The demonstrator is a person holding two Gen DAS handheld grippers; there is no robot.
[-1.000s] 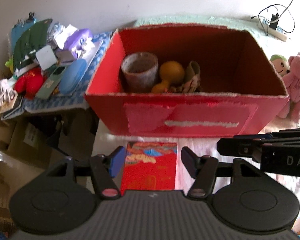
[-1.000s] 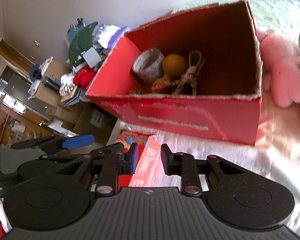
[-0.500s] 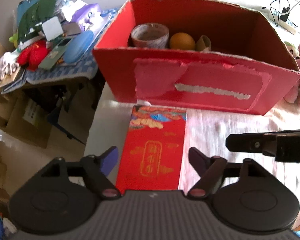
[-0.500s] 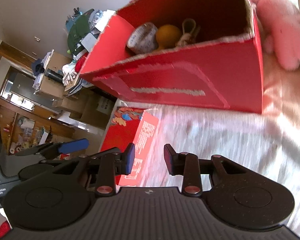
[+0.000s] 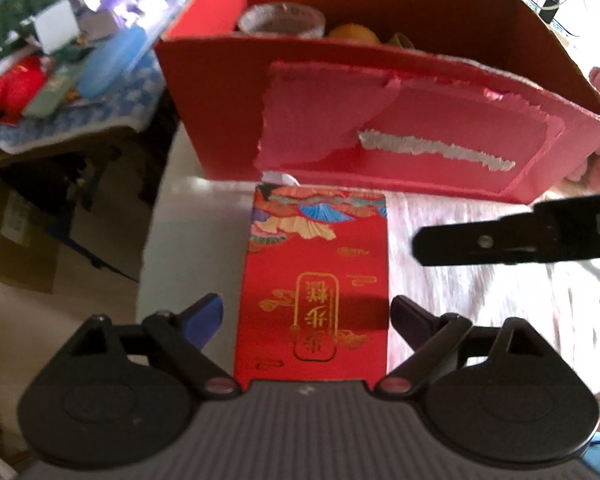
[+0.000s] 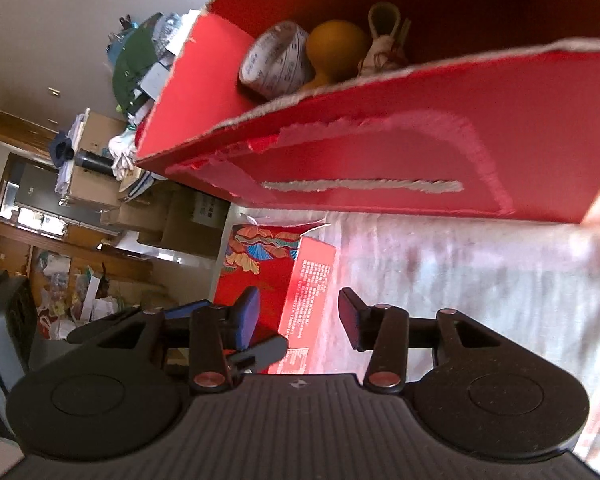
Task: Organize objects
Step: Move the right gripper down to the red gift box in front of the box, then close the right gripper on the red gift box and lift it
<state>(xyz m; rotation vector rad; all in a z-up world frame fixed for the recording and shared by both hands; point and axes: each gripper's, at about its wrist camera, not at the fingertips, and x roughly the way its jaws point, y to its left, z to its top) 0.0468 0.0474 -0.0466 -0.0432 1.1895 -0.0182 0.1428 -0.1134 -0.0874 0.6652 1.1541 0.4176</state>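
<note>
Left wrist view: the left gripper (image 5: 306,312) is spread wide, its fingers flanking a flat red packet (image 5: 316,280) lying on a pale cloth-covered surface (image 5: 480,296), just before a red cardboard box (image 5: 380,120). The right gripper (image 6: 297,312) is spread too, straddling the packet's edge without pinching. Cluttered shelves (image 5: 59,60) and cardboard cartons (image 6: 187,216) crowd the room's left side.

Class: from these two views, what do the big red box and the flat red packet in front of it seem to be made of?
Red box: probably corrugated cardboard, matte; the torn surface layer shows paler paper beneath. Flat red packet: likely glossy printed card with gold foil lettering.
</note>
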